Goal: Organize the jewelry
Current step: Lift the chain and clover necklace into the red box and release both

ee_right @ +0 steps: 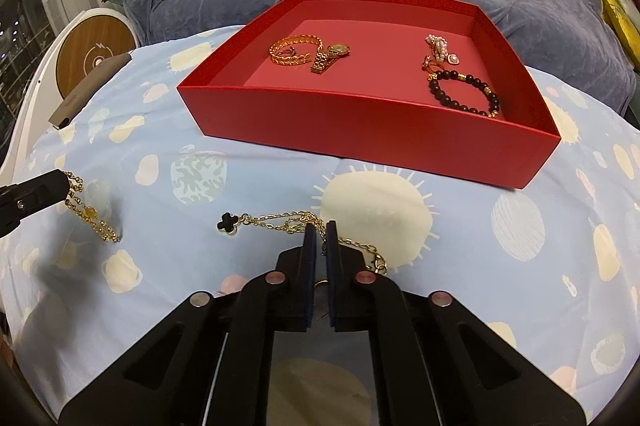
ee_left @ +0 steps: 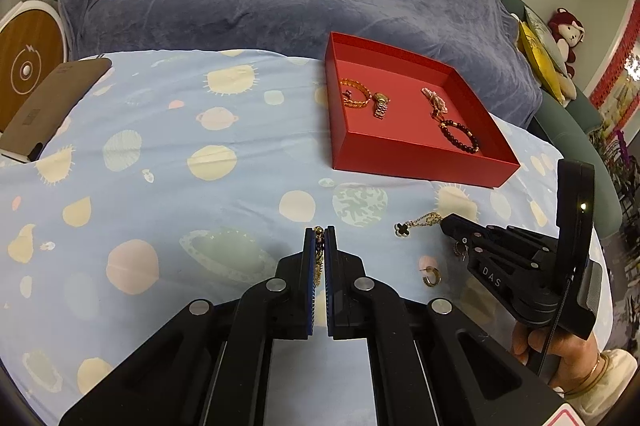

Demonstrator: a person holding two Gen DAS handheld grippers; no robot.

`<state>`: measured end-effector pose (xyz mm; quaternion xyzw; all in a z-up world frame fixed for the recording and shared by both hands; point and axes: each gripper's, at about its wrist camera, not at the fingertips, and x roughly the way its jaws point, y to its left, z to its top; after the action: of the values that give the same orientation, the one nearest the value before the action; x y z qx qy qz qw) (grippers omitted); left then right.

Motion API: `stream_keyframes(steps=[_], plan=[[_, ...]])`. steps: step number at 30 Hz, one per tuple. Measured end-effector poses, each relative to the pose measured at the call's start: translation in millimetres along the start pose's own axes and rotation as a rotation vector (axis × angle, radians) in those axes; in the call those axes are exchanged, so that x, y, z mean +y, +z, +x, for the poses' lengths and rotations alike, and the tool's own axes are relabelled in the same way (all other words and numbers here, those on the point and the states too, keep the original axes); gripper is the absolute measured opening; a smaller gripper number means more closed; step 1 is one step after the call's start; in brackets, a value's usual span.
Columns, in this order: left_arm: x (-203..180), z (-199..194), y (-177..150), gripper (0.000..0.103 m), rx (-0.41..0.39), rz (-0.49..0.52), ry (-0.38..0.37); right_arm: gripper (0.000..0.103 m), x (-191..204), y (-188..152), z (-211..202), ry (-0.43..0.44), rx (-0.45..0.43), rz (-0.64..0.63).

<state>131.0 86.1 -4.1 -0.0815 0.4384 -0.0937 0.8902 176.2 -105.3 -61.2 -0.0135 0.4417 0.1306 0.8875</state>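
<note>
The left gripper (ee_left: 319, 232) is clamped on a thin gold chain (ee_right: 90, 214) that dangles limp from its tips above the patterned cloth (ee_left: 160, 154), while the right gripper (ee_right: 320, 228) has its jaws pressed together over the clover-pendant necklace (ee_right: 280, 220) lying on the cloth in front of the red tray (ee_right: 360, 122). Both chains look light, slack and prone to slipping or tangling, so a pinch across bunched links seems safest. A small hoop earring (ee_left: 432, 280) lies loose on the cloth near the right gripper.
</note>
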Motion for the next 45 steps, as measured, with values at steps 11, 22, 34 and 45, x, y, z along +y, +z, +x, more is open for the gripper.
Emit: stream_keyframes(steps=[11,22,34,45], plan=[[-4.9,-2.2,2.7,0.002,-0.007,0.002,0.0,0.0,-12.6,12.0,-44.3,0.036,-0.094,0.046],[-24.4,-5.5,10.6,0.002,-0.031,0.015,-0.018,0.0,-34.7,28.2,-106.3,0.073,-0.225,0.109],[-49.1,-12.4,22.9,0.002,-0.058,0.024,-0.043,0.0,-54.1,44.3,-153.9,0.082,-0.327,0.159],[-73.6,-19.6,49.1,0.002,-0.076,0.046,-0.058,0.0,-64.3,76.2,-179.3,0.08,-0.392,0.187]])
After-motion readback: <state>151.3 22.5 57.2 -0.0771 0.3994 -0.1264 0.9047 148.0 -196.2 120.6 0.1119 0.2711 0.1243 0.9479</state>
